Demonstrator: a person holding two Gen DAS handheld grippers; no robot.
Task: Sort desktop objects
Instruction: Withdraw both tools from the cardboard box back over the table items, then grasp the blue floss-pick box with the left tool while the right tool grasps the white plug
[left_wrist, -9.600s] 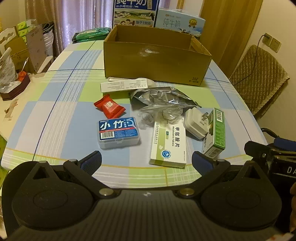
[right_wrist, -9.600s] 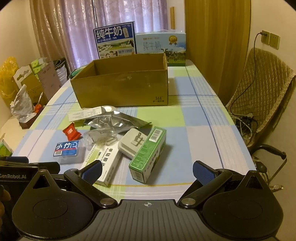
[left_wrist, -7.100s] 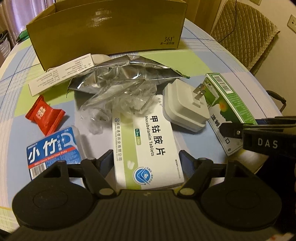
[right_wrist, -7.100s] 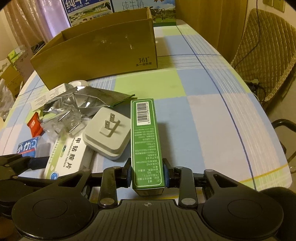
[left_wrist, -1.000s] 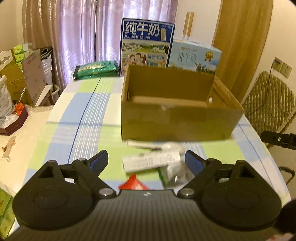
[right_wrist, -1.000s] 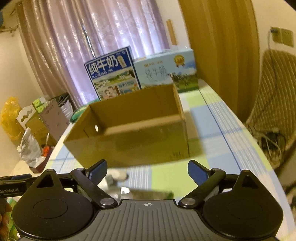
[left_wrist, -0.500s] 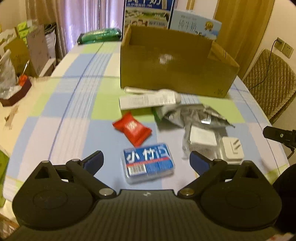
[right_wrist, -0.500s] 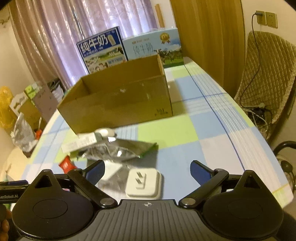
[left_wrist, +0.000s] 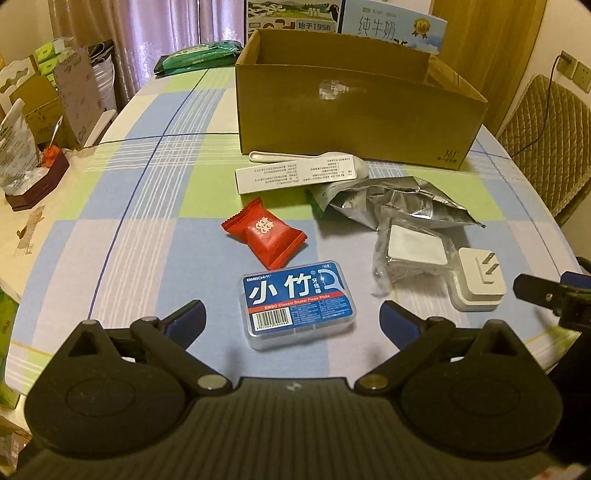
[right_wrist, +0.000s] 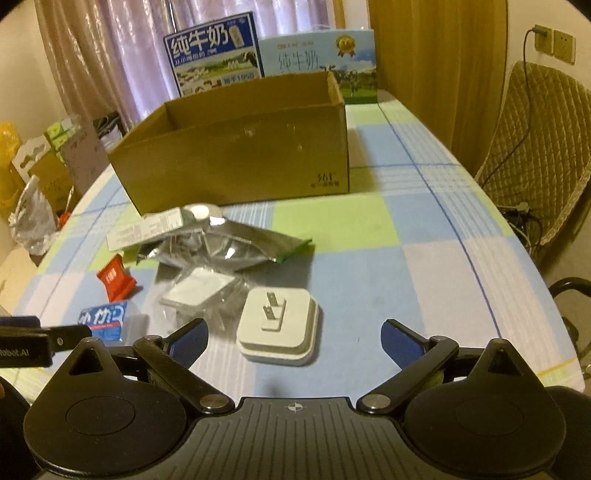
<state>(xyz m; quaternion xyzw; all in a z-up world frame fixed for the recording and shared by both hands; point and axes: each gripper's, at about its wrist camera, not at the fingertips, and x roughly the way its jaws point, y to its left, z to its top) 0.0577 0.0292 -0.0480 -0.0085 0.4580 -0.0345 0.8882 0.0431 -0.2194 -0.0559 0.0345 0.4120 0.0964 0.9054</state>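
Two handheld grippers are held low over a checked counter (left_wrist: 155, 206), each with its jaws spread wide and nothing between them. Compared with the views from several seconds ago, two items are no longer seen on the counter: the white medicine box with green trim and the tall green carton, each of which was then clasped in a gripper. They are presumed to have been dropped into the open cardboard box (left_wrist: 354, 110) at the far side, though its inside is hidden from both cameras. Half a second ago the grippers were already lowered toward the clutter; they are now closer to it. The left gripper (left_wrist: 291, 315) is lined up on the blue floss-pick case (left_wrist: 298, 302), which lies flat just ahead of its fingertips. The right gripper (right_wrist: 293, 338) is lined up on the white plug adapter (right_wrist: 279, 326), prongs up, just ahead of its fingertips. Still left out are a red candy packet (left_wrist: 265, 236), a crumpled silver foil bag (left_wrist: 391, 201), a clear plastic pouch (left_wrist: 410, 251) holding a white square item, a long white leaflet box (left_wrist: 295, 177) and a white spoon (left_wrist: 288, 157) beside the cardboard box. The sorting is judged to be partly done, with a second pair of pickups apparently about to be made.
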